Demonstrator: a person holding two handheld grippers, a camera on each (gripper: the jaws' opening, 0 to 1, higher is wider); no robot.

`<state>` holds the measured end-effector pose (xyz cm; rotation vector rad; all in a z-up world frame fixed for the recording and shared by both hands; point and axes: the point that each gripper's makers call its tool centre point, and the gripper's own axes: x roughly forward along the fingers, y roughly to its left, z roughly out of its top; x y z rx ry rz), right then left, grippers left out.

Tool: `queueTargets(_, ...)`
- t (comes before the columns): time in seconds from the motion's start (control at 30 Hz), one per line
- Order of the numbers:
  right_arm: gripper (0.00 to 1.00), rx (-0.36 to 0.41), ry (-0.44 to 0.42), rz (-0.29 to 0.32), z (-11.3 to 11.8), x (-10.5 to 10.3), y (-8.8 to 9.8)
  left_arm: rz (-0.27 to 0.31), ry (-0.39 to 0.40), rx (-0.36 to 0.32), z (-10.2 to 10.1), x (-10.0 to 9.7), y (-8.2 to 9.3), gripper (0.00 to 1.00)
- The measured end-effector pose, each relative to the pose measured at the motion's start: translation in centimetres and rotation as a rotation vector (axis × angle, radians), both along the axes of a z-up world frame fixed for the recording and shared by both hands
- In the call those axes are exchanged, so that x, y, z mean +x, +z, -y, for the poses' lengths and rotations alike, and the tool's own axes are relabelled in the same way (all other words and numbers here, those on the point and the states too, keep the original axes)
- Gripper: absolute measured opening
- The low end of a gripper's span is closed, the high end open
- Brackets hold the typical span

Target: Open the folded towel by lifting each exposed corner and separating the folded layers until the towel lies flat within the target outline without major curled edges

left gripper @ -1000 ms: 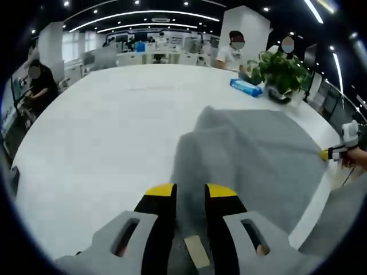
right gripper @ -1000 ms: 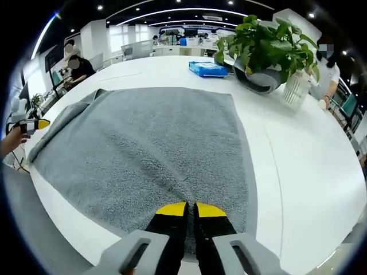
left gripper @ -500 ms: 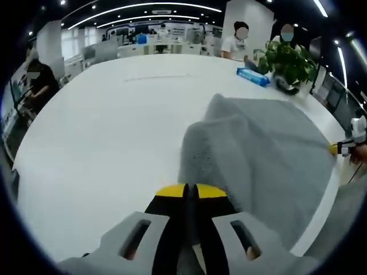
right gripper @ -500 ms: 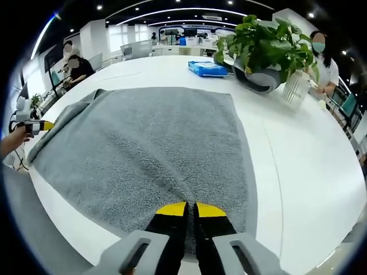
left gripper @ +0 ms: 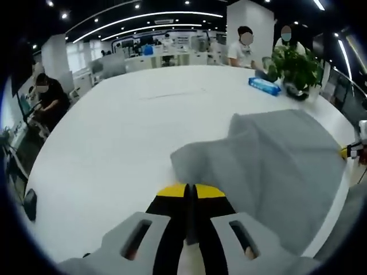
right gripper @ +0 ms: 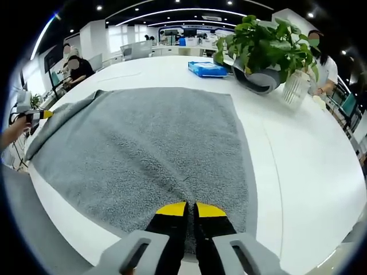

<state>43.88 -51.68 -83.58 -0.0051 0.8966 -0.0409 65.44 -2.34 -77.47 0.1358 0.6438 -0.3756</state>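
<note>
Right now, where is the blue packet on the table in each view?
Left gripper view: blue packet upper right, just left of the potted plant.
Right gripper view: blue packet top centre, beyond the grey towel.
Shared landmark: the potted plant.

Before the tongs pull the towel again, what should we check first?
1. Left tongs pinching the towel's folded corner: ok, jaws closed on the gray cloth.
2. Right tongs holding the near edge: ok, closed on it.
3. Towel fully flat: not ok, the fold by the left tongs is raised.
4. Table beyond the fold free: ok.
5. Plant pot and blue pack off the towel: ok.
6. Target outline: cannot tell.
</note>
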Motion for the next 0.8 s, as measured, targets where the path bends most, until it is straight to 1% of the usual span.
queueTargets(0.07,0.01,0.0,0.0,-0.001,0.0,0.0,0.0,0.012,0.015,0.004,-0.6,0.7,0.4,0.03)
queueTargets(0.17,0.01,0.001,-0.001,-0.001,0.0,0.0,0.0,0.041,0.031,0.03,-1.7,1.7,1.0,0.03)
queueTargets(0.3,0.01,0.003,-0.001,-0.002,0.0,0.0,0.0,0.06,0.058,0.043,-2.9,2.9,1.3,0.03)
queueTargets(0.57,0.01,0.004,-0.002,-0.011,0.1,0.0,0.0,0.074,0.113,0.067,-5.5,5.1,1.4,0.03)
queueTargets(0.8,0.01,0.008,0.002,-0.011,0.0,0.1,-0.1,0.067,0.144,0.095,-6.8,6.2,0.5,0.03)
